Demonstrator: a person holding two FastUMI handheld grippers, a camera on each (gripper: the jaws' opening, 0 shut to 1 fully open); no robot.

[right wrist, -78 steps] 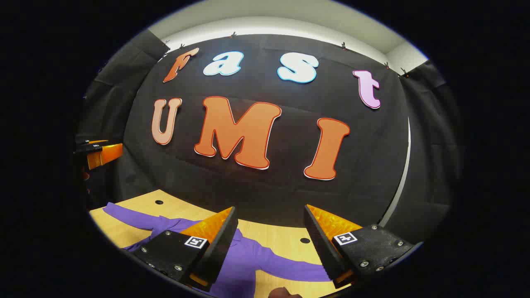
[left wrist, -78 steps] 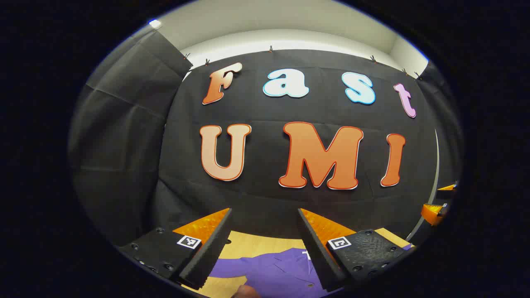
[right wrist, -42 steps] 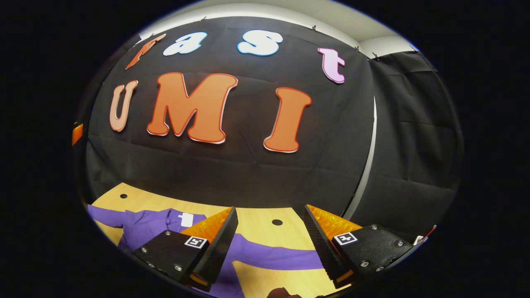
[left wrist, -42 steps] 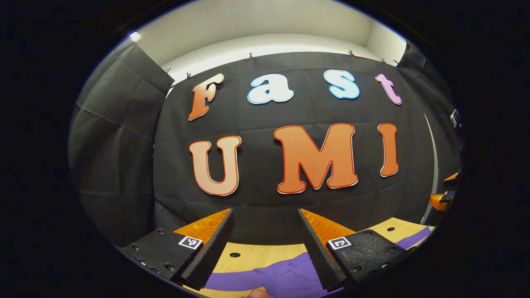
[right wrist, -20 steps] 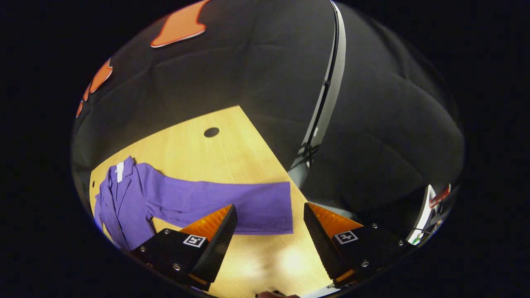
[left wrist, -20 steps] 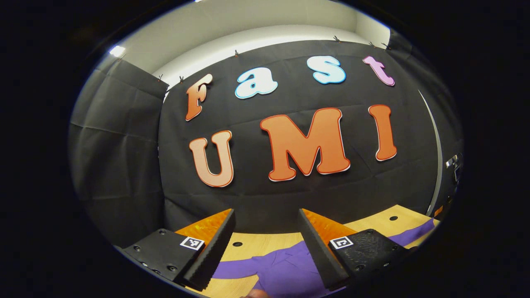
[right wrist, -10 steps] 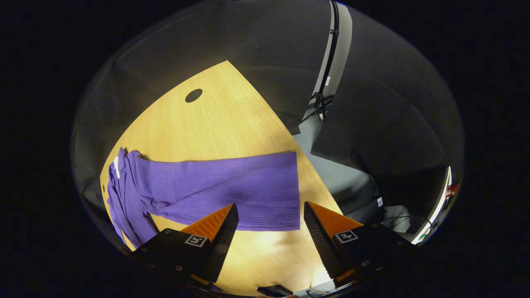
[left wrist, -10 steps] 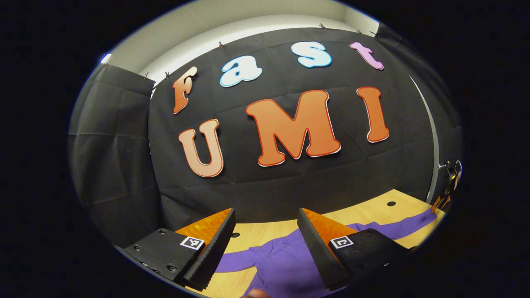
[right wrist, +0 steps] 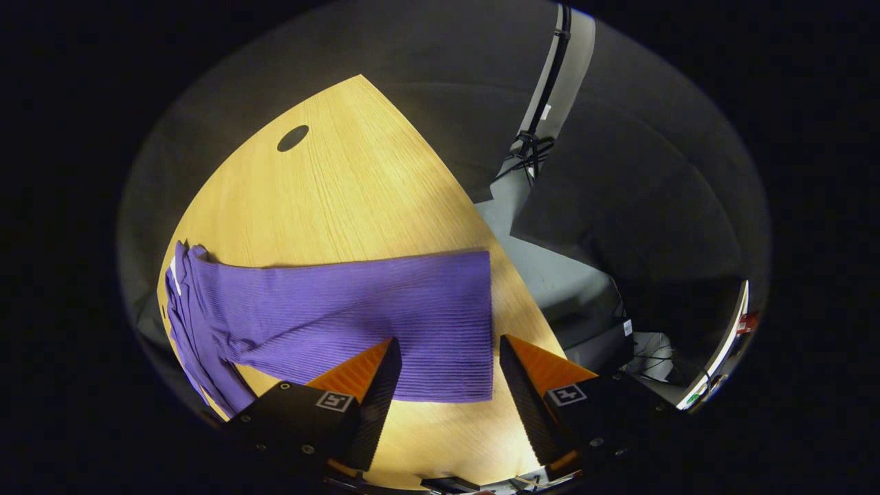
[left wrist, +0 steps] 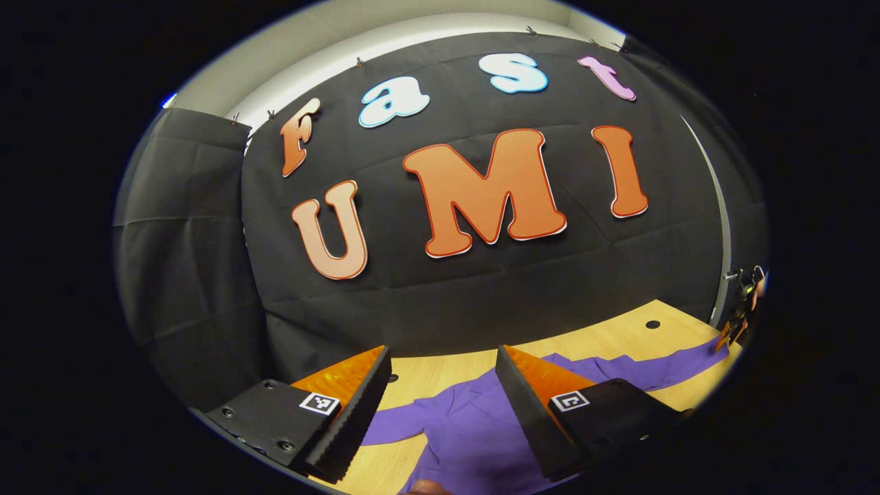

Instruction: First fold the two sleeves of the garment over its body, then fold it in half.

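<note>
Here right gripper (right wrist: 443, 375) hung jaws wide over cuff of sleeve (right wrist: 385, 316); sleeve lay flat on table (right wrist: 344, 192), long axis running left toward garment (left wrist: 467, 430) body; left gripper (left wrist: 440, 388) wide too, hovering near collar, holding nothing.

A light wooden table (right wrist: 357, 199) (round holes (right wrist: 293, 137) in its top) stands against the black-draped wall (left wrist: 206, 289)
</note>
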